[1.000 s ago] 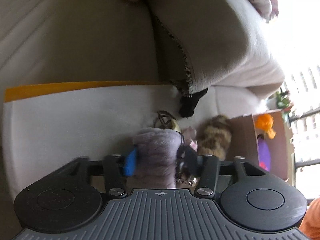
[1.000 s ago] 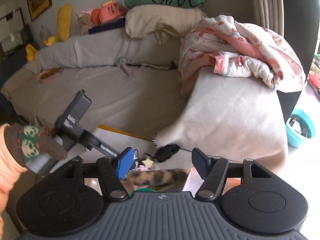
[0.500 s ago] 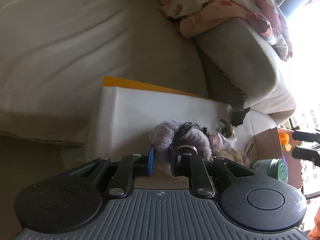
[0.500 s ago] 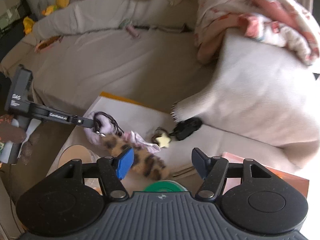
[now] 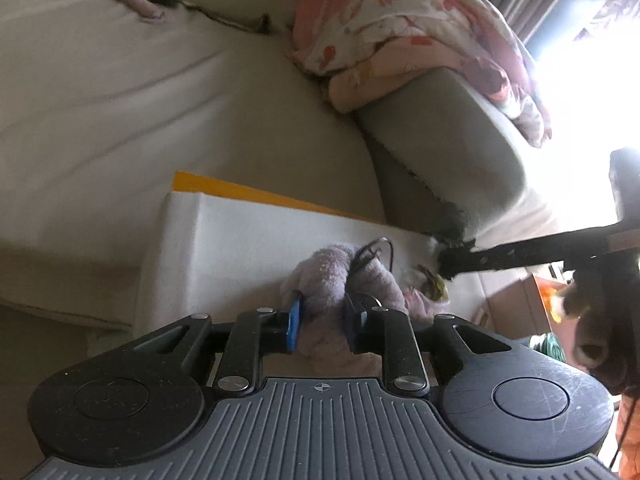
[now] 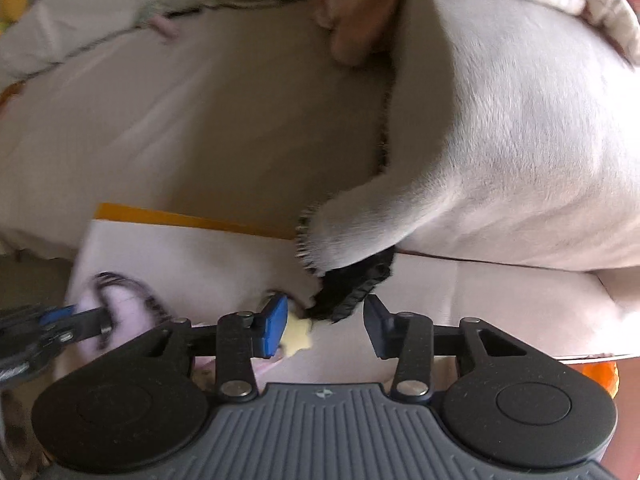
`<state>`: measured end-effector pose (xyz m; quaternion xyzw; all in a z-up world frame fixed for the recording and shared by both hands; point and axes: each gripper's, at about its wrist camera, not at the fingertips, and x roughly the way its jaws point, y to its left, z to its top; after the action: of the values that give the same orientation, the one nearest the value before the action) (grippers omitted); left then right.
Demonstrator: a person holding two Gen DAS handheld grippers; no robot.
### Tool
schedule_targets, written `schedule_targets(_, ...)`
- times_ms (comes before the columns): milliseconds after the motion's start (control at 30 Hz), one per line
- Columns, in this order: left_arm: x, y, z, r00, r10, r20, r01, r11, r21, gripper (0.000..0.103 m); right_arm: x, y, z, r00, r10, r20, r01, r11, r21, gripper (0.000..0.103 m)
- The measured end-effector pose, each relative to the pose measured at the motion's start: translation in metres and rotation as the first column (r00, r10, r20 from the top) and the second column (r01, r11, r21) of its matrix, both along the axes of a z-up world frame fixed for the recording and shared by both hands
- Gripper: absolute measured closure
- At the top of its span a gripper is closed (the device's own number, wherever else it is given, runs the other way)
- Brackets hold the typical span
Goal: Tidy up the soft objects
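Note:
My left gripper (image 5: pixel 323 330) is shut on a fuzzy lilac soft toy (image 5: pixel 340 280) with a black cord, held just above a white foam block (image 5: pixel 240 236) with a yellow edge. The toy and the left gripper also show blurred at the left of the right wrist view (image 6: pixel 120 312). My right gripper (image 6: pixel 325 330) is open and empty, low over the block, with a pale yellow star (image 6: pixel 298 336) by its left finger and a black ridged soft object (image 6: pixel 352 284) just ahead between the fingers. The right gripper's arm (image 5: pixel 540 252) crosses the left wrist view.
A beige sofa seat (image 5: pixel 140 100) lies behind the block. A cream cushion with a fringed throw (image 6: pixel 500 140) overhangs the block's far right. A pink floral blanket (image 5: pixel 420 28) lies on top. A cardboard box (image 5: pixel 516 308) and a green container (image 5: pixel 548 346) stand at the right.
My left gripper stays shut on the lilac toy and has tilted up. My right gripper has dropped forward toward the star and the black object; the spotted brown plush has left its view.

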<state>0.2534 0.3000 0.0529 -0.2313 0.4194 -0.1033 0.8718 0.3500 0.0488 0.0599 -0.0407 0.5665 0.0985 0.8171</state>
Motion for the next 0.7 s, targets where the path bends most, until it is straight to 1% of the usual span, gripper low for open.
schedule_targets(67,0.006,-0.001,-0.003,1.0,0.031,0.0,-0.031,0.999,-0.013,0.077,0.008,0.004,-0.01,1.0,-0.013,-0.005,0.013,0.999,-0.029,0.061)
schedule_targets(133,0.012,-0.002,-0.006,0.999,0.048,-0.007,-0.048,0.998,-0.037,0.075,0.016,0.007,-0.019,0.999,-0.027,-0.02,0.025,0.998,-0.056,0.061)
schedule_targets(200,0.016,-0.004,-0.008,0.998,0.059,-0.018,-0.06,0.997,-0.052,0.073,0.016,0.008,-0.019,0.999,-0.03,-0.039,0.028,0.998,-0.064,0.061)
schedule_targets(233,0.016,-0.004,-0.008,0.998,0.058,-0.017,-0.059,0.997,-0.051,0.073,0.013,0.008,-0.016,0.999,-0.018,-0.035,0.016,0.999,-0.051,0.061)
schedule_targets(300,0.016,-0.004,-0.009,0.999,0.048,-0.011,-0.049,0.998,-0.042,0.072,-0.001,0.008,0.002,0.999,0.037,0.004,-0.037,0.999,-0.019,0.061)
schedule_targets(367,0.015,-0.001,-0.011,0.999,0.049,-0.013,-0.049,0.997,-0.058,0.072,-0.018,0.009,0.026,0.99,0.123,0.068,-0.126,0.991,0.039,0.06)
schedule_targets(433,0.017,0.001,-0.013,0.998,0.055,-0.018,-0.056,0.995,-0.082,0.072,-0.027,0.014,0.042,0.968,0.238,0.081,-0.247,0.96,0.134,0.06)
schedule_targets(467,0.018,0.002,-0.014,0.998,0.056,-0.022,-0.058,0.994,-0.092,0.072,-0.031,0.02,0.045,0.955,0.29,0.068,-0.297,0.94,0.17,0.06)
schedule_targets(533,0.021,0.004,-0.015,0.998,0.06,-0.033,-0.063,0.991,-0.115,0.072,-0.032,0.03,0.043,0.942,0.335,0.023,-0.332,0.92,0.207,0.06)
schedule_targets(633,0.026,0.012,-0.019,0.995,0.076,-0.063,-0.086,0.98,-0.179,0.072,-0.028,0.043,0.024,0.934,0.345,-0.087,-0.309,0.908,0.283,0.06)
schedule_targets(700,0.026,0.015,-0.021,0.994,0.08,-0.07,-0.093,0.975,-0.2,0.072,-0.025,0.05,0.011,0.931,0.341,-0.127,-0.295,0.911,0.287,0.06)
